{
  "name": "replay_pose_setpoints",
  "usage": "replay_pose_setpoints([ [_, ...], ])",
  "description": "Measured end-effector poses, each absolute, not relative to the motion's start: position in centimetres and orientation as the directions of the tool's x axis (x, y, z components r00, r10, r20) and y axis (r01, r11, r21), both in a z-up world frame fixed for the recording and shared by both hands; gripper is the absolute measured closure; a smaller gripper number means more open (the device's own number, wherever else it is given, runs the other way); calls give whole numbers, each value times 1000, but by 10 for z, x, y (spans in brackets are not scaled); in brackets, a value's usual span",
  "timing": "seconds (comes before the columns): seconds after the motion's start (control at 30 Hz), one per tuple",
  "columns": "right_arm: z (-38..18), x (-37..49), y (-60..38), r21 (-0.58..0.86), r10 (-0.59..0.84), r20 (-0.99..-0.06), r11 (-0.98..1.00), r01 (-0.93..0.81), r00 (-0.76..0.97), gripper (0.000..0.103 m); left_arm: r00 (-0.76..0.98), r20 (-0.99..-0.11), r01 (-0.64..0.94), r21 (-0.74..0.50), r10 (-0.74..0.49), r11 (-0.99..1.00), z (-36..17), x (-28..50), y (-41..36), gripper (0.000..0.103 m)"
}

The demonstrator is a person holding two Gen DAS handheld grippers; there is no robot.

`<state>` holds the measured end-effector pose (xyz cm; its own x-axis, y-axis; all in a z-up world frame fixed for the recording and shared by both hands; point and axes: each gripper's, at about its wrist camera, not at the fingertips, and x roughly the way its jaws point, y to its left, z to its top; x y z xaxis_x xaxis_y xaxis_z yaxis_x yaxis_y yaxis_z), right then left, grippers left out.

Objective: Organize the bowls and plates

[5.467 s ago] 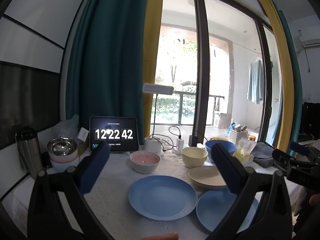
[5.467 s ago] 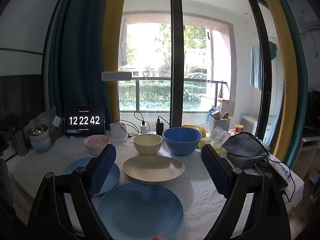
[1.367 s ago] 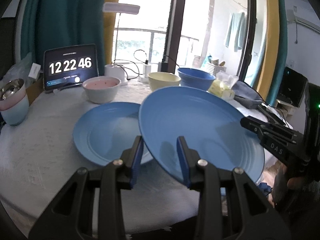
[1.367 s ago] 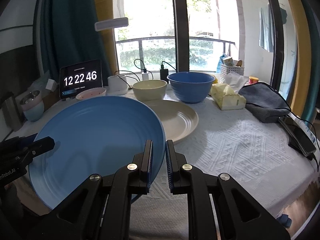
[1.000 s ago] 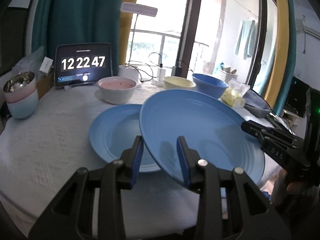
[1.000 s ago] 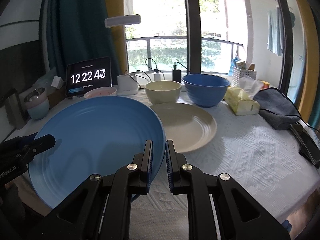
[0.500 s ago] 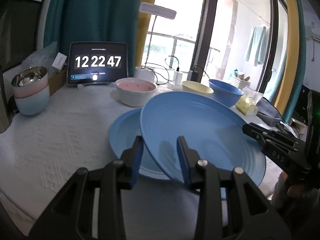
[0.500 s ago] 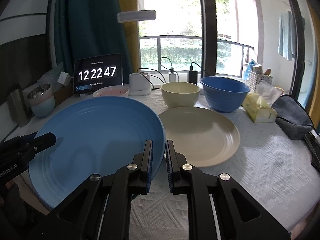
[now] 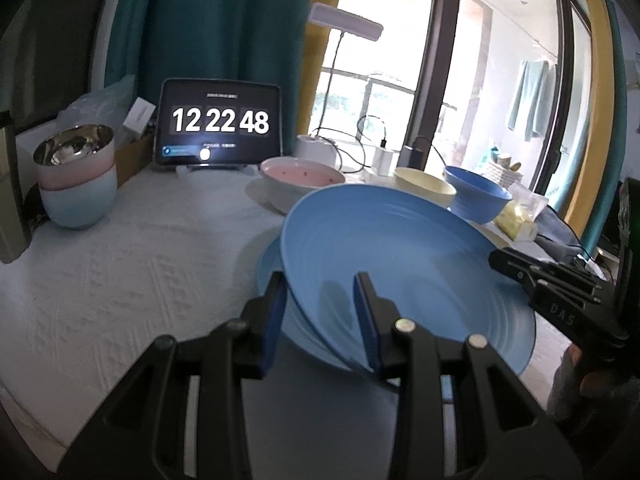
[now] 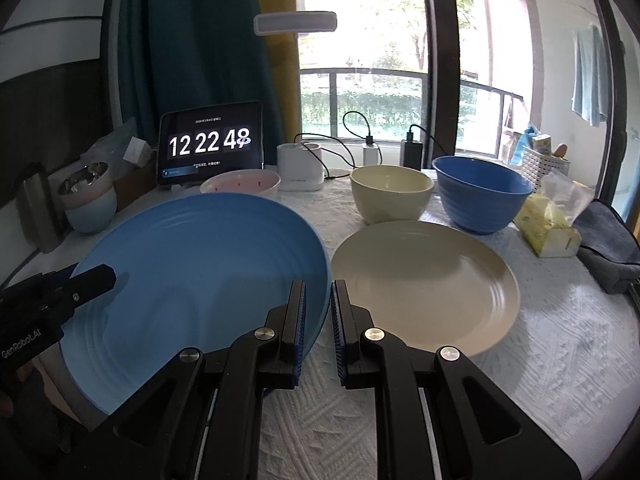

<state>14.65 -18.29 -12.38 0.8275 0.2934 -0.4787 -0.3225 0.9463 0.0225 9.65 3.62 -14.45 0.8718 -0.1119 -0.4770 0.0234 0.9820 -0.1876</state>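
Both grippers hold one large blue plate (image 9: 404, 272) in the air, tilted. My left gripper (image 9: 320, 292) is shut on its near left rim. My right gripper (image 10: 318, 292) is shut on the plate's (image 10: 192, 272) right rim. Under the held plate, a second blue plate (image 9: 268, 268) lies on the table, mostly hidden. A cream plate (image 10: 424, 280) lies to the right. A pink bowl (image 10: 240, 186), a cream bowl (image 10: 392, 194) and a blue bowl (image 10: 480, 196) stand behind the plates.
A tablet clock (image 10: 210, 142) stands at the back left. Stacked small bowls (image 9: 74, 180) and a steel flask (image 10: 38, 208) sit at the far left. A charger block (image 10: 300, 168), a tissue pack (image 10: 548, 224) and a grey cloth (image 10: 612, 240) lie at the back and right.
The held blue plate has moved left, now hovering over the second blue plate and covering most of it. Both grippers stay shut on its rim.
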Motion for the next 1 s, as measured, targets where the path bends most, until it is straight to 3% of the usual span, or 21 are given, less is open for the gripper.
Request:
replay_pose_setpoints([
  [0.47, -124, 169, -162, 16, 304, -491, 940, -340, 817, 88, 866, -492, -9, -187, -86, 982, -152, 114, 51, 67],
  [1.0, -135, 192, -160, 52, 296, -548, 946, -321, 783, 88, 805, -588, -32, -172, -76, 985, -165, 140, 50, 67],
])
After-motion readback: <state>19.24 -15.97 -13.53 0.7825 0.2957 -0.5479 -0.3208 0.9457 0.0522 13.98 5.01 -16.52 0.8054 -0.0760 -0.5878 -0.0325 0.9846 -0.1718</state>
